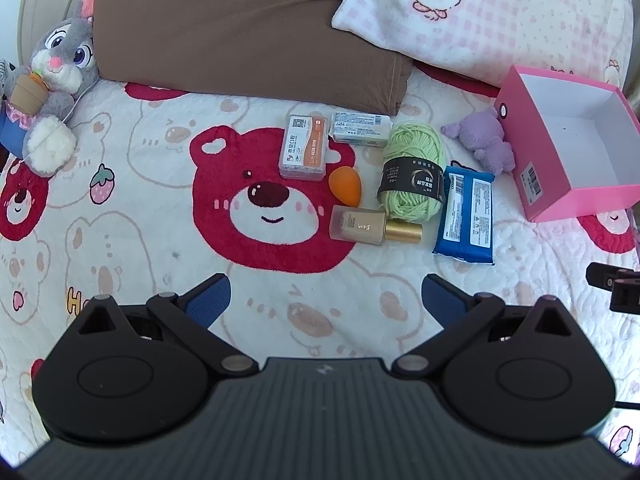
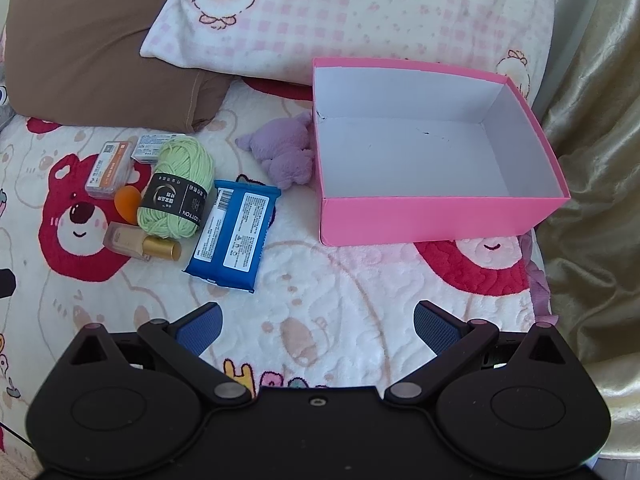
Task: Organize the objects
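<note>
Tools first: left tool (image 1: 326, 300) and right tool (image 2: 316, 328) both hang over the bed (image 2: 320, 280) with fingers spread wide, nothing between them. Nearest the right tool is the blue wipes pack (image 2: 232, 236), flat, soft, film probably slick; I'd pinch across the short width near the middle, expect it to sag. Just left of it, the foundation bottle (image 1: 370, 226) lies on its side, gold cap toward the wipes; looks like glass, so heavier, fragile and prone to roll, best taken across the squarish body, not the cap. Green yarn ball (image 1: 414, 172) sits touching the bottle and beside the wipes; light, squashy, grab on the black paper band so strands don't snag. Orange makeup sponge (image 1: 345, 186) is just beside the yarn, very light, compressible, likely to squirt out of a hard squeeze. Behind it, the clear floss-pick case (image 1: 304, 148) and white small box (image 1: 360, 126), both stiff, light, easy across the narrow sides. Purple plush (image 2: 286, 152) leans against the pink box (image 2: 440, 220), soft, grip anywhere on the bulk. Pink box stands open and empty at the far right by the pillow (image 2: 360, 12); cardboard, thin walls, drop items in, don't push its side.
</note>
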{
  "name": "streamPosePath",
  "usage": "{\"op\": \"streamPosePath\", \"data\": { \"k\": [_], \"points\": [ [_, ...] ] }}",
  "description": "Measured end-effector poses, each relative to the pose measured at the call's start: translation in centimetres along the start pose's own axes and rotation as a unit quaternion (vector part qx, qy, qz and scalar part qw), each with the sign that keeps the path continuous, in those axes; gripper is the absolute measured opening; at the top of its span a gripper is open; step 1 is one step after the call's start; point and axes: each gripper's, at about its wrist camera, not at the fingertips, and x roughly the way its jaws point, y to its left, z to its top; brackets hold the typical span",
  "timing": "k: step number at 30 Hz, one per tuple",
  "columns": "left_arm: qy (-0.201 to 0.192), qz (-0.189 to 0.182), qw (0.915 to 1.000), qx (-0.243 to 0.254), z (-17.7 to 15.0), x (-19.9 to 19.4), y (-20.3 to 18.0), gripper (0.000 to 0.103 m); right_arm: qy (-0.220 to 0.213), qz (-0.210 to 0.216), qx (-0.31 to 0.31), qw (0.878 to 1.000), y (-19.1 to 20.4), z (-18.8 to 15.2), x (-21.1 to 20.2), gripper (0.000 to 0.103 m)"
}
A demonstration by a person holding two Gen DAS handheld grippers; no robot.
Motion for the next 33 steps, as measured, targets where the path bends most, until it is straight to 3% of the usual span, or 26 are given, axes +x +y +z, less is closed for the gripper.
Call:
{"op": "streamPosePath", "data": {
  "k": [33],
  "points": [
    [-0.004, -0.003, 1.0, 0.0, -0.01, 0.12, 0.26, 0.103, 0.008, 0.001, -0.014, 1.0, 0.47, -0.23, 0.29, 0.103]
  ]
}}
